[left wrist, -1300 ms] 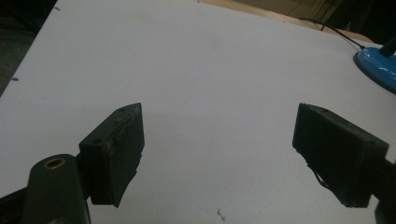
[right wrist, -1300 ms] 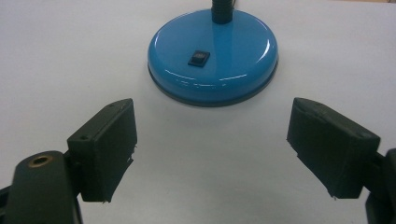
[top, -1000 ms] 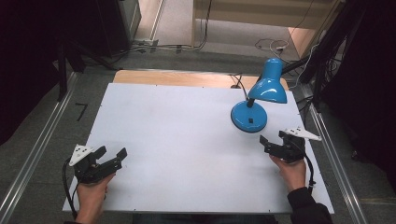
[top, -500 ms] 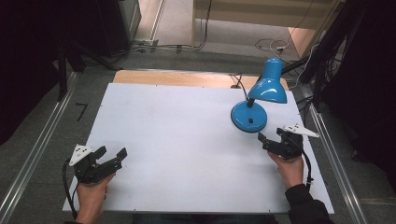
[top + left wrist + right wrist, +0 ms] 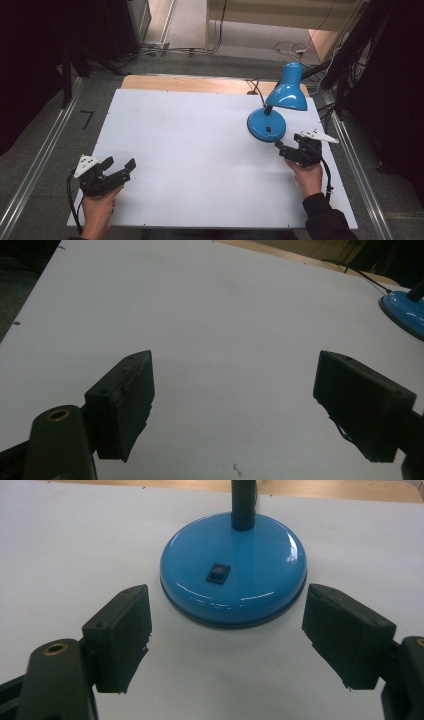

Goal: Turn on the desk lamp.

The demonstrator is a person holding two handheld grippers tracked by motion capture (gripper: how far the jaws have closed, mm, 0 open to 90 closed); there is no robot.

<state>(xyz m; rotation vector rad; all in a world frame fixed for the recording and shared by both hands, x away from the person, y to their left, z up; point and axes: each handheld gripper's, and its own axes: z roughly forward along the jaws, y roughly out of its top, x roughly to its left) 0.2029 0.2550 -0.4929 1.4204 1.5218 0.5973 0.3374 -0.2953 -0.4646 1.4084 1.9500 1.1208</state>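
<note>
A blue desk lamp [image 5: 272, 112] stands at about two o'clock on the white table [image 5: 200, 145], its round base [image 5: 266, 125] flat on the surface and its shade [image 5: 289, 94] leaning toward the far right corner. A small black rocker switch [image 5: 219, 572] sits on top of the base, on the side facing the person (the right gripper view shows it plainly). The right gripper [image 5: 287, 149] lies at roughly four o'clock on the table, just beside the base's near edge and pointing at it; its jaws have just been closing a little yet stand wide apart, with nothing between them but bare table, the base lying just ahead of the tips. Whether a tip grazes the base rim is hard to tell from above; in the gripper's own view there seems to be a gap. The left gripper [image 5: 120, 170] rests at about eight o'clock near the table's front edge, well apart from the lamp, jaws spread wide over empty white surface and gripping nothing. A black cord [image 5: 255, 87] trails from the lamp toward twelve o'clock.
</note>
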